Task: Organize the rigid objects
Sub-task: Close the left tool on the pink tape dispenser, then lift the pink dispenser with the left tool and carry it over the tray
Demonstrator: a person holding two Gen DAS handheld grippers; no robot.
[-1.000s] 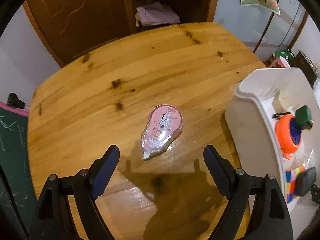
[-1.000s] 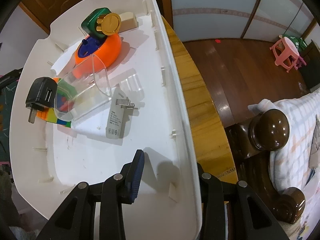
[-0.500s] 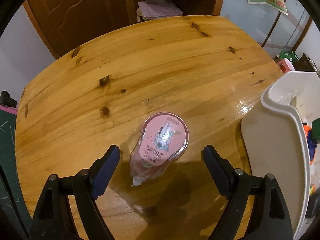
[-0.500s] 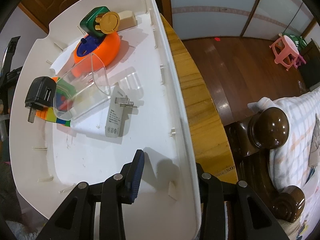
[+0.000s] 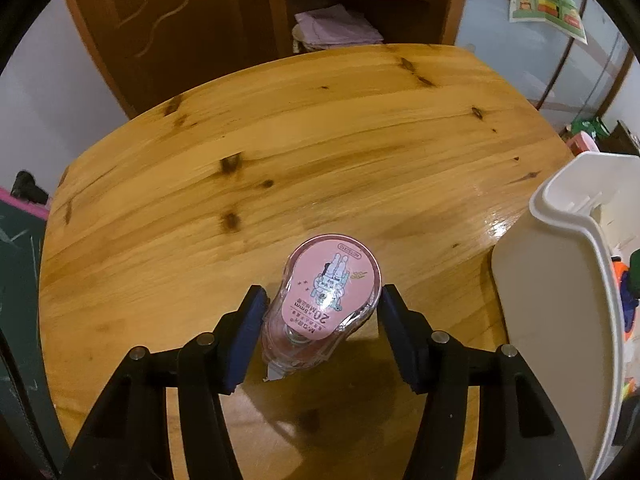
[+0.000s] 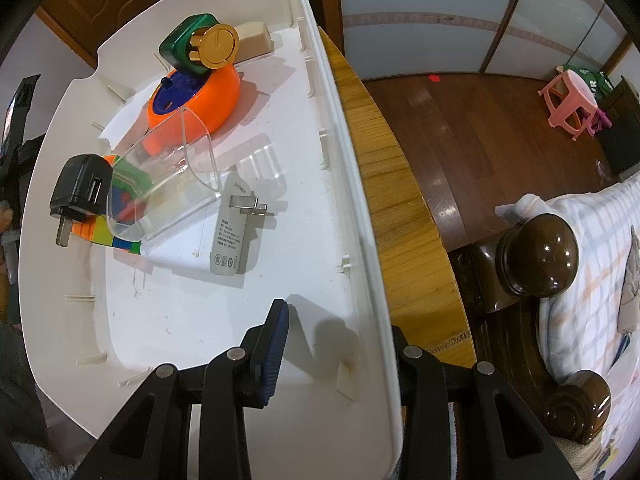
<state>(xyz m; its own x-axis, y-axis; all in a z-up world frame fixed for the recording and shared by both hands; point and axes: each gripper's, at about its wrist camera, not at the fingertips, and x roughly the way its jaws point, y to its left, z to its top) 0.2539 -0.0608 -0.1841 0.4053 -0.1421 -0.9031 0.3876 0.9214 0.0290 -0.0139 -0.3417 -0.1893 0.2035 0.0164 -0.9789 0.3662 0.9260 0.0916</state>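
Observation:
My left gripper (image 5: 322, 322) is shut on a pink correction tape dispenser (image 5: 326, 300) with a clear shell, just above the round wooden table (image 5: 280, 152). My right gripper (image 6: 336, 344) is shut on the right wall of a white plastic bin (image 6: 352, 184), one finger (image 6: 274, 348) inside, the other hidden outside. The bin holds an orange and blue tape measure (image 6: 196, 100), a green bottle with a gold cap (image 6: 200, 44), a clear plastic stand (image 6: 168, 176), a grey charger (image 6: 232, 236), a black plug (image 6: 80, 190) and a colourful cube (image 6: 116, 216).
The white bin (image 5: 560, 300) stands at the right of the left wrist view. A wooden cabinet (image 5: 340, 8) with folded cloth stands behind the table. In the right wrist view a dark wooden bedpost (image 6: 536, 256) and a pink stool (image 6: 572, 100) are to the right.
My left gripper moved forward over the tape dispenser and closed on it. The right gripper and the bin have stayed still.

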